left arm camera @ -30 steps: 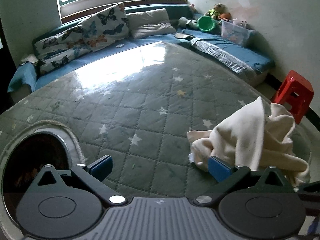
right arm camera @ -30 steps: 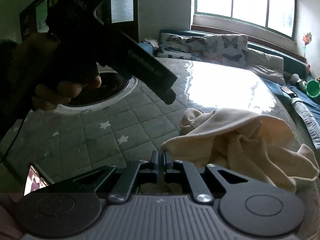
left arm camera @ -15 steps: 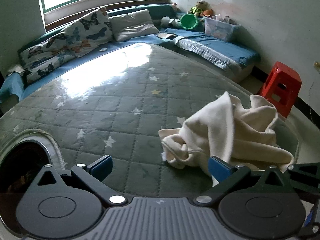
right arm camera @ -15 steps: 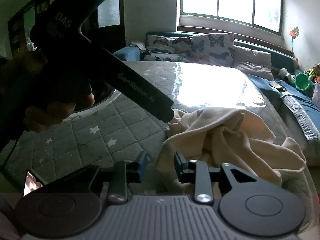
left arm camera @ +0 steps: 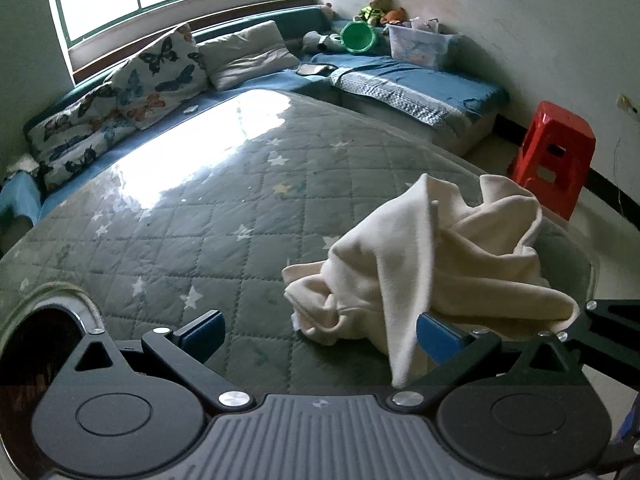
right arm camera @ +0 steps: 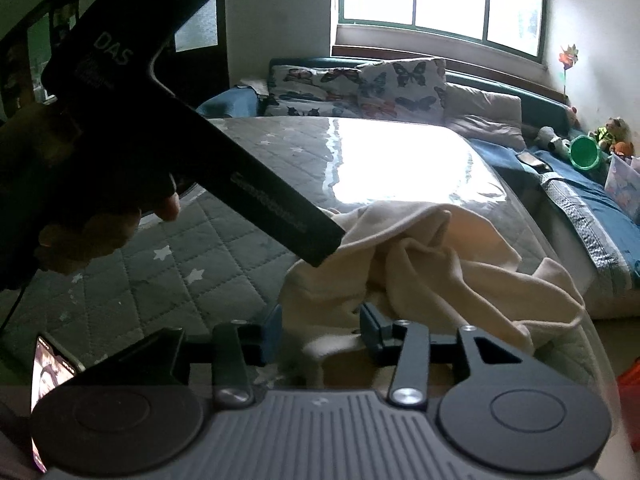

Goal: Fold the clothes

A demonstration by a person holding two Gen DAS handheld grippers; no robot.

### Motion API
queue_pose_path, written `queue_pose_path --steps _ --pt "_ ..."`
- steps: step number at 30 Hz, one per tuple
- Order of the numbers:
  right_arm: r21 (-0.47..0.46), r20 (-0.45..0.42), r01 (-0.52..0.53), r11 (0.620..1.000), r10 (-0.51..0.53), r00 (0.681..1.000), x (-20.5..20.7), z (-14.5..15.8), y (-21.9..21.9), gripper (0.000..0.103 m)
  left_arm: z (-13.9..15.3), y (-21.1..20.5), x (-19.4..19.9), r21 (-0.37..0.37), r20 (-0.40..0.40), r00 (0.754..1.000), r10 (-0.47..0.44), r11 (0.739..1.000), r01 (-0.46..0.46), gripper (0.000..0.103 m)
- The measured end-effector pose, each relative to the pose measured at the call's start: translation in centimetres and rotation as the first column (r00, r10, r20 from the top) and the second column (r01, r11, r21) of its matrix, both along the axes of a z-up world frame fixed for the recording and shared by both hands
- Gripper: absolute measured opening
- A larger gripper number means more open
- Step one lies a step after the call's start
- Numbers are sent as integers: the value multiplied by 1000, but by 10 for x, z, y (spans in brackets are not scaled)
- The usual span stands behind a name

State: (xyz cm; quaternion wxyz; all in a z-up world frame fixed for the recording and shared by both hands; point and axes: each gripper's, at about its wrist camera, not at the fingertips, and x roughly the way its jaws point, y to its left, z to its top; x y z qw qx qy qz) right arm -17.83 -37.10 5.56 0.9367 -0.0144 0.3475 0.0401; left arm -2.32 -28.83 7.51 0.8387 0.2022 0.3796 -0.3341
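On the quilted mattress (left arm camera: 224, 216) near its edge lies my crumpled cream garment (left arm camera: 432, 264). Only my right view shows my left hand (right arm camera: 80, 216). My left gripper (left arm camera: 316, 330) gapes wide beside it; my right gripper (right arm camera: 320, 326) is opening around a fold.

The cream garment (left arm camera: 432, 264) was soft, matt fleecy cloth. The quilted mat (left arm camera: 224, 216) beneath it looked stitched fabric under a glossy, light-reflecting film. The red stool (left arm camera: 554, 156) was smooth, shiny plastic.
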Motion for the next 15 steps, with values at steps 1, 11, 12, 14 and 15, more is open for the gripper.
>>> queue_pose_path --steps 1,11,12,14,15 --pt "1 -1 2 1000 -2 1000 0 0 -1 44 -1 -3 -1 7 6 1000 -4 1000 4 103" --pt "4 -5 31 1000 -30 1000 -4 0 -11 47 -15 -26 7 51 39 999 -7 999 5 89" --pt "5 -6 35 999 -35 999 -5 0 -12 47 -16 -26 8 51 39 999 -9 999 7 84" --pt "7 -10 43 999 -43 999 -5 -1 -15 47 -19 -26 11 50 38 999 -11 999 9 77" --pt "7 -9 47 999 -47 999 -6 -1 -16 47 -20 -26 12 50 36 999 -12 999 10 69"
